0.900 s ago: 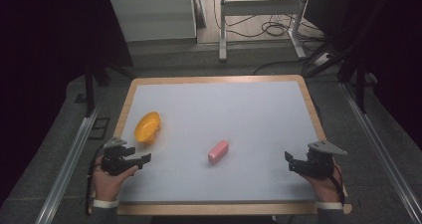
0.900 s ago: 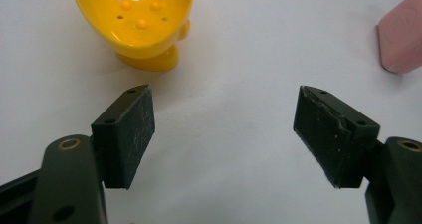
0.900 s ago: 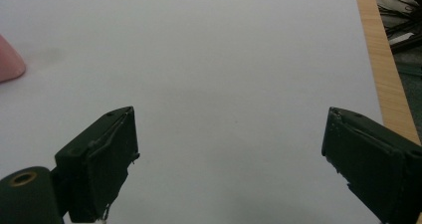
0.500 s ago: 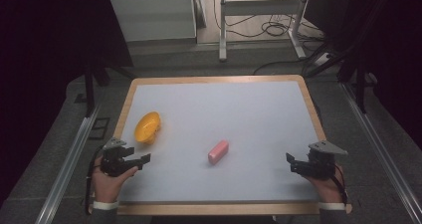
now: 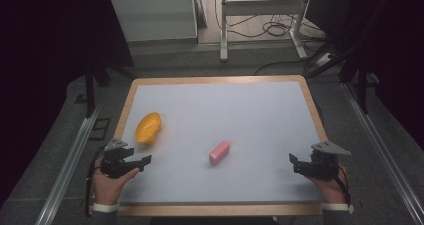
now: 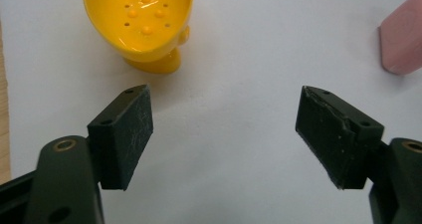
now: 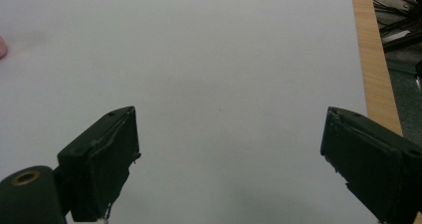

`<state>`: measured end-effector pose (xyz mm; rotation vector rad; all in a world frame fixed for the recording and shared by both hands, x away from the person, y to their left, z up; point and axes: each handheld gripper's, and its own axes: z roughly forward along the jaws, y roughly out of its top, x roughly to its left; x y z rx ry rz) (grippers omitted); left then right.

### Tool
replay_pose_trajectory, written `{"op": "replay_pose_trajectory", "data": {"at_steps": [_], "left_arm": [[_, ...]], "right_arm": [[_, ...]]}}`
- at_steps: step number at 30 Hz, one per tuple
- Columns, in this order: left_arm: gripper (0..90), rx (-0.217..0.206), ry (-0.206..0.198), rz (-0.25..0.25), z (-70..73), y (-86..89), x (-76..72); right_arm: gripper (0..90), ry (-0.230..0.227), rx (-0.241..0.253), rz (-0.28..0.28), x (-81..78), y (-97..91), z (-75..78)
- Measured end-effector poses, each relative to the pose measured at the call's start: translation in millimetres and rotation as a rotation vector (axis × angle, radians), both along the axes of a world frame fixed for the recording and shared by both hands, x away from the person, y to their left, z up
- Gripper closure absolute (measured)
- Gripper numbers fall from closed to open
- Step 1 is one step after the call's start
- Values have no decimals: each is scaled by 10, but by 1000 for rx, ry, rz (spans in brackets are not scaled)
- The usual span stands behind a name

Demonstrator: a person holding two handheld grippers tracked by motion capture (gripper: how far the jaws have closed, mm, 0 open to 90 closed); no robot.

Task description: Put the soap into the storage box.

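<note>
A yellow perforated soap dish (image 5: 148, 127) (image 6: 141, 22) lies on the white table top (image 5: 235, 115), left of centre. A pink soap bar (image 5: 219, 152) (image 6: 403, 42) lies near the middle. My left gripper (image 5: 141, 161) (image 6: 224, 134) is held low at the table's front left, just below the dish, open with nothing between its jaws. My right gripper (image 5: 294, 162) (image 7: 229, 159) is held at the front right corner, open and empty, facing bare table. A sliver of the pink bar (image 7: 2, 47) shows at the left edge of the right gripper view.
A wooden rim (image 5: 215, 80) (image 7: 373, 59) frames the table top. Metal rails (image 5: 75, 155) run along both sides. Beyond the far edge stand a white cabinet (image 5: 152, 15) and a metal stand (image 5: 260, 20) with cables on the floor.
Both hands have drifted very slightly toward the front edge. The dish and the pink bar have not moved.
</note>
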<state>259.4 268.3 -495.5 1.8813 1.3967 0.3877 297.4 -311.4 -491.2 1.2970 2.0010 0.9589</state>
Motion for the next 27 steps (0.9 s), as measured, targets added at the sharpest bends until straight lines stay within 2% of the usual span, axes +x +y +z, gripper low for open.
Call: {"op": "replay_pose_trajectory", "data": {"at_steps": [8,20,27], "left_arm": [[229,11,0,16,61,11,1],[229,43,-27,-11,279,-135,37],[225,61,-34,-51,411,-284,115]], "right_arm": [[85,-5,-3,8,13,-11,2],[86,-2,-8,11,21,-17,-16],[88,-2,-1,10,20,-39,-14]]}}
